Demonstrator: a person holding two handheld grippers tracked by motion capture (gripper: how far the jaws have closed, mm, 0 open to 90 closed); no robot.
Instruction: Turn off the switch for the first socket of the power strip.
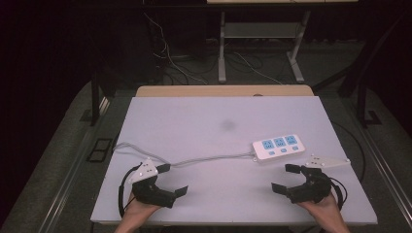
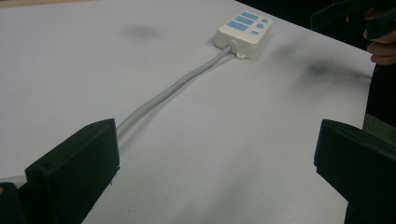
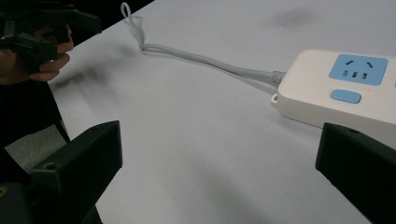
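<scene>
A white power strip [image 1: 279, 146] with three blue sockets lies on the white table top [image 1: 218, 194], right of centre. Its grey cable [image 1: 204, 159] runs left across the table to the left edge. My left gripper [image 1: 176, 179] rests near the front left, open, nothing between its jaws; the cable [image 2: 173, 88] passes close by its far jaw. My right gripper [image 1: 281, 177] sits at the front right, also open and empty, just in front of the power strip [image 3: 341, 88]. Each gripper faces the other across the table.
A dark smudge [image 1: 227, 125] marks the middle of the table. A wooden edge [image 1: 223, 91] runs along the table's back. Beyond it, loose cables [image 1: 170, 63] and a white metal stand [image 1: 222, 53] are on the dark floor.
</scene>
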